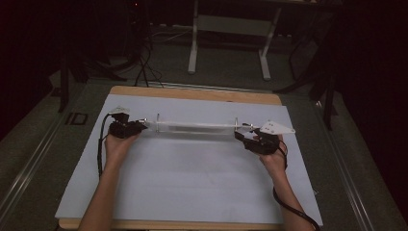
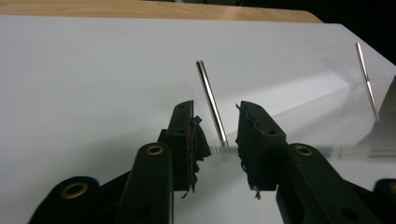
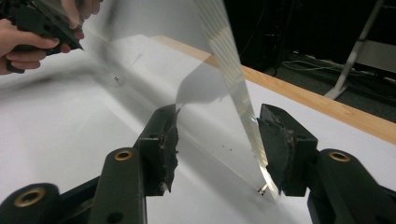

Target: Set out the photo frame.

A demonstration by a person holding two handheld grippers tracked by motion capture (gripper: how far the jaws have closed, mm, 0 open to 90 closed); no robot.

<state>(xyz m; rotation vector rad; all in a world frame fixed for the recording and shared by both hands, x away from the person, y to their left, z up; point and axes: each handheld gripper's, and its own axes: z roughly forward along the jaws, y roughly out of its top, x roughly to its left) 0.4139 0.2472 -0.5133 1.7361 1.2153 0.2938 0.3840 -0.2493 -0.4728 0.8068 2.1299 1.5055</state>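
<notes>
A long clear plastic panel (image 1: 197, 127) spans the gap between my two grippers over the white mat (image 1: 192, 183). Two thin metal pins (image 1: 158, 119) (image 1: 236, 121) stand up from it near its ends. My left gripper (image 1: 143, 126) is at the panel's left end. In the left gripper view its jaws (image 2: 215, 109) stand apart around the panel's corner (image 2: 224, 148), with one pin (image 2: 211, 102) just beyond. My right gripper (image 1: 243, 134) is at the right end, open. The clear panel (image 3: 219, 93) passes between its jaws (image 3: 217, 112), its edge against the right-hand jaw.
The white mat covers a wooden table (image 1: 192, 93), whose bare edge runs along the far side. Beyond it on the dark floor are a white table frame (image 1: 231, 29) and cables (image 1: 144, 62). A cable (image 1: 101, 144) trails from the left gripper.
</notes>
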